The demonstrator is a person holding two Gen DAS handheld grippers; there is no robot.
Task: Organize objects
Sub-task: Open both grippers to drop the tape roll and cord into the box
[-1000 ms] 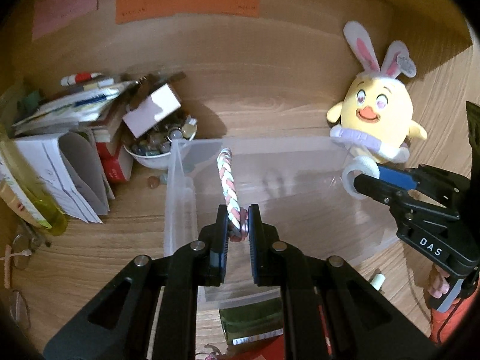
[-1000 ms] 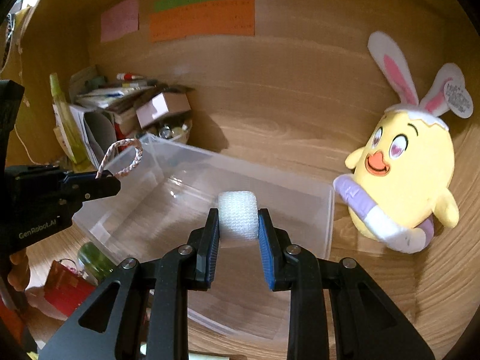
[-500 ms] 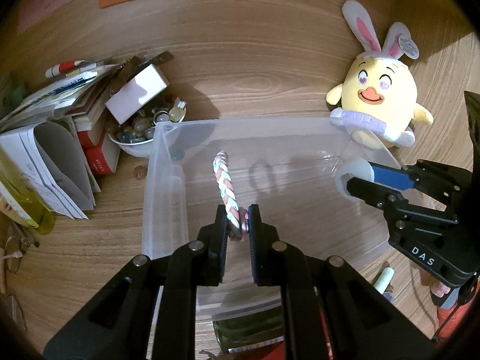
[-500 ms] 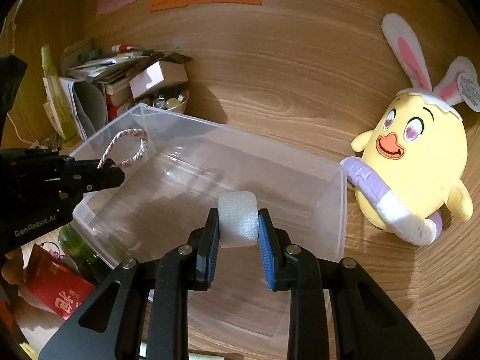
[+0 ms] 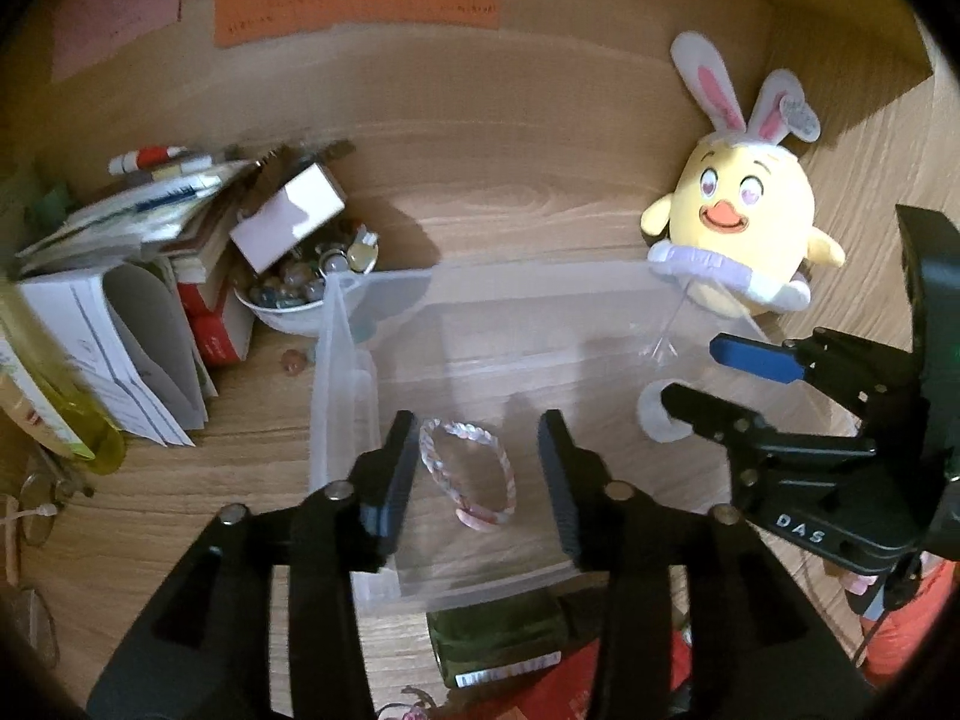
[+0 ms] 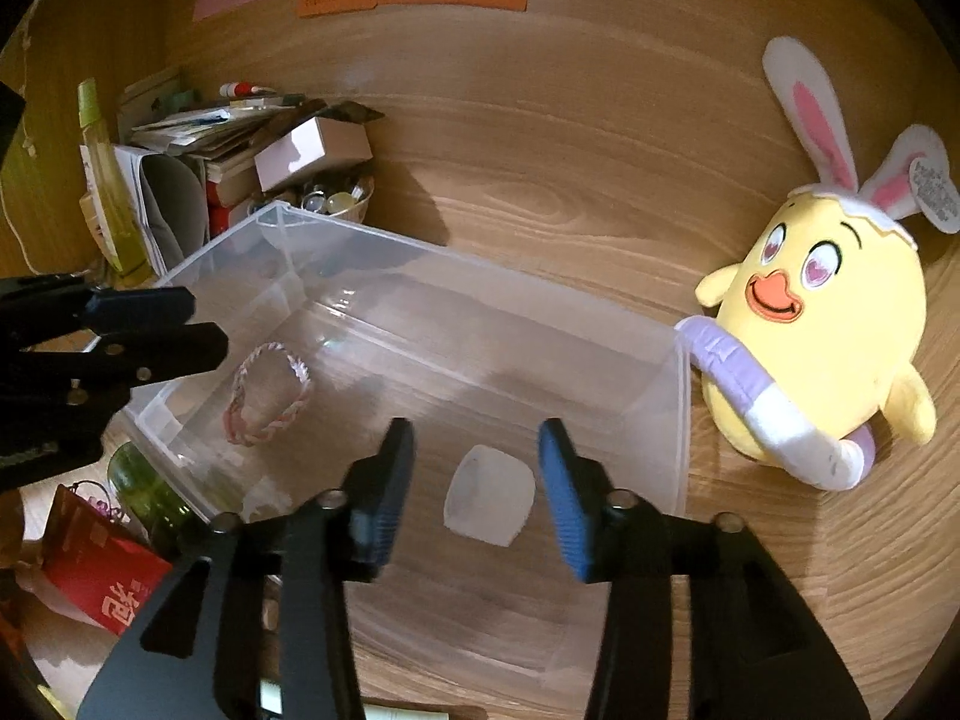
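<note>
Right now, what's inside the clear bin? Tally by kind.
Braided bracelet: 1
White gauze roll: 1
Total: 2, both loose in the clear bin; neither open claw is holding anything.

A clear plastic bin point(image 6: 384, 312) sits open on a wooden surface. Inside it, a braided pink-and-white bracelet point(image 5: 468, 474) lies flat as an open loop, below and between the parted fingers of the left claw point(image 5: 477, 468). A small white roll of gauze point(image 6: 489, 504) lies below and between the spread fingers of the right claw point(image 6: 477, 480), touching neither.
</note>
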